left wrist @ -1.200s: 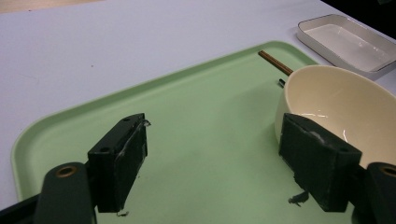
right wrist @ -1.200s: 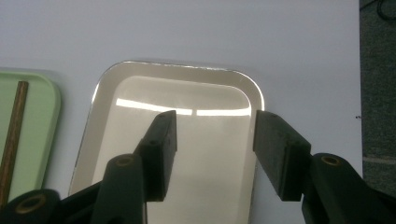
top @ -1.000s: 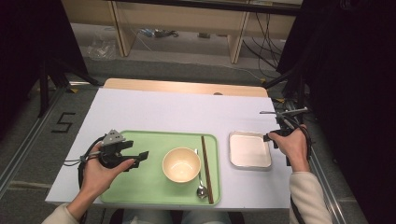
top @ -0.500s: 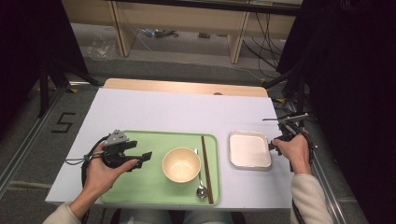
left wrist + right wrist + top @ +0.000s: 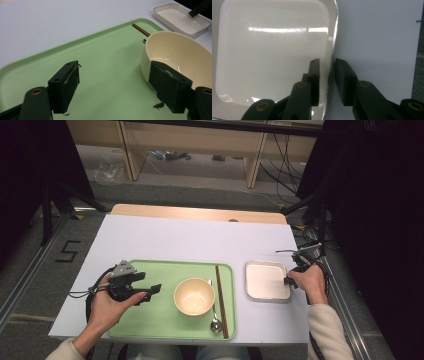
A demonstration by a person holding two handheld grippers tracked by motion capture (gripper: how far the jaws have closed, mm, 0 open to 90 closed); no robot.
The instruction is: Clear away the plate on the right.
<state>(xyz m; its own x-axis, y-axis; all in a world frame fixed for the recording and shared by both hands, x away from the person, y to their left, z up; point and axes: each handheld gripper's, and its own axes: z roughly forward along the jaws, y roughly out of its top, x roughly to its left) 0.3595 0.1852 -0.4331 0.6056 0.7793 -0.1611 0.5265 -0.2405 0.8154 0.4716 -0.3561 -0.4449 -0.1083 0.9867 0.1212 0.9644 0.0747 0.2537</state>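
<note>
- Nearest me, over the green tray, my left gripper hangs wide and empty, one jaw just beside the cream bowl.
- Beyond the bowl lie a spoon and chopsticks.
- Rightward, my right gripper has been closing astride the white dish rim; its pads seem just short of it.
</note>
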